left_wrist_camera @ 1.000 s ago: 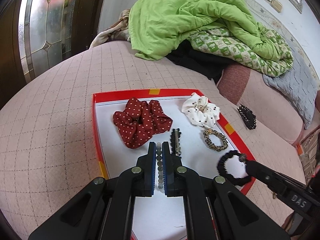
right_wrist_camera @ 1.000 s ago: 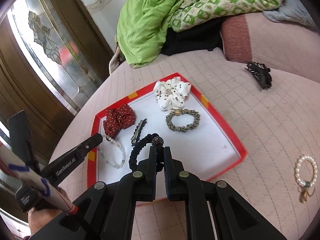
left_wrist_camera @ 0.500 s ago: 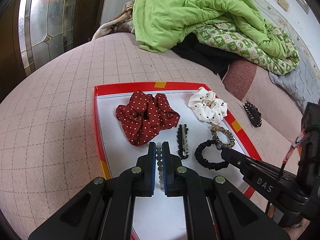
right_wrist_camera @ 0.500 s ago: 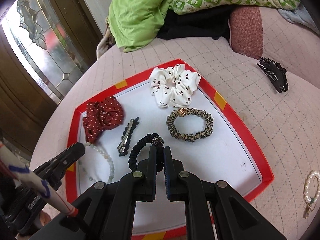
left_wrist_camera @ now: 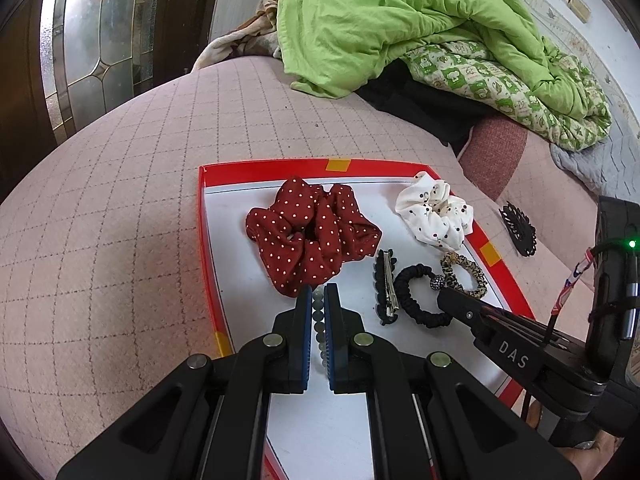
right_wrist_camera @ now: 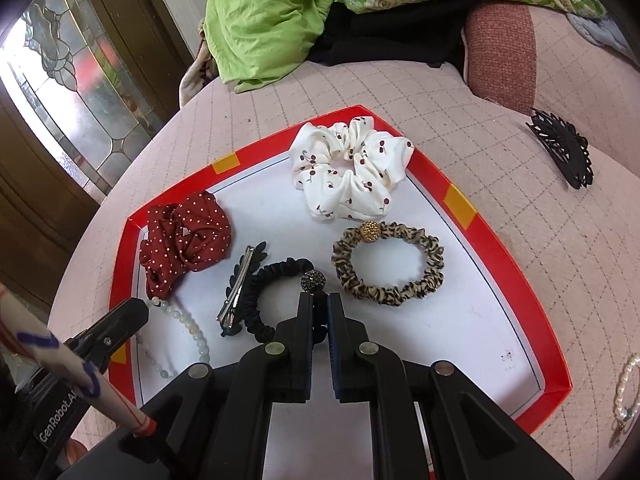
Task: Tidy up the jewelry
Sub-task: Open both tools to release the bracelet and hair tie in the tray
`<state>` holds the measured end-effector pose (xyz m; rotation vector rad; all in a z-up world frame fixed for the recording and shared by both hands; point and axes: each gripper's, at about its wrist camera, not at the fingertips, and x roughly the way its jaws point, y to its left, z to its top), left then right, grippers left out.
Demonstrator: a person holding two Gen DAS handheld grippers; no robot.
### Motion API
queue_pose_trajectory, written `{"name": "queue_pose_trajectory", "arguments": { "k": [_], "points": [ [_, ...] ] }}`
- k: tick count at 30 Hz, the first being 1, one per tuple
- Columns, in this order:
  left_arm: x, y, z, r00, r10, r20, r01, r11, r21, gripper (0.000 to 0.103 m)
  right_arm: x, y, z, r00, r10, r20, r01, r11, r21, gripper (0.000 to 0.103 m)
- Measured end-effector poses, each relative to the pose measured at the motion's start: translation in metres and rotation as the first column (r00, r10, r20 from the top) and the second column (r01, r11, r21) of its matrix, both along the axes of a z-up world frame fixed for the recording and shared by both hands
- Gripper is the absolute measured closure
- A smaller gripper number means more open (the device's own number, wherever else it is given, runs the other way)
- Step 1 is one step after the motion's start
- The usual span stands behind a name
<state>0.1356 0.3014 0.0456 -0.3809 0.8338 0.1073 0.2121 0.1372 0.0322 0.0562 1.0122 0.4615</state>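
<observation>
While both tongs sit over red-rimmed tray (right_wrist_camera: 500,248), we see left gripper (left_wrist_camera: 319,300) clamped on pale bead bracelet (right_wrist_camera: 192,332), strand lying on tray floor beside red polka-dot scrunchie (left_wrist_camera: 312,236). Right gripper (right_wrist_camera: 320,304) clamped on black scrunchie (right_wrist_camera: 264,280), just below its rhinestone ball, scrunchie resting on tray between hair clip (right_wrist_camera: 240,284) and leopard scrunchie (right_wrist_camera: 388,264).
</observation>
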Motion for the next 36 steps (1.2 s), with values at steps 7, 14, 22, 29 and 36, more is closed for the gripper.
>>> {"name": "queue_pose_trajectory", "arguments": {
  "k": [7, 14, 22, 29, 36],
  "points": [
    [0.002, -0.001, -0.002, 1.0, 0.001, -0.015, 0.0, 1.0, 0.01, 0.097, 0.001, 0.002, -0.002, 1.0, -0.001, -0.003, 0.001, 1.0, -0.005, 0.094],
    [0.002, -0.004, -0.002, 1.0, 0.0, -0.02, 0.0, 1.0, 0.03, 0.097, 0.001, -0.002, -0.001, 1.0, -0.008, -0.018, 0.008, 1.0, 0.008, 0.093],
    [0.001, -0.003, 0.001, 1.0, 0.009, -0.009, -0.009, 0.999, 0.047, 0.091, -0.003, -0.009, 0.006, 1.0, -0.008, -0.014, 0.008, 1.0, 0.029, 0.088],
    [-0.004, -0.007, 0.012, 1.0, 0.017, 0.025, -0.019, 0.997, 0.077, 0.084, -0.012, -0.019, 0.021, 1.0, -0.007, 0.006, 0.007, 0.998, 0.056, 0.088],
    [-0.009, -0.016, 0.022, 0.999, 0.015, 0.052, -0.021, 0.993, 0.115, 0.083, -0.023, -0.034, 0.03, 1.0, -0.013, 0.014, 0.012, 0.997, 0.072, 0.088]
  ]
}}
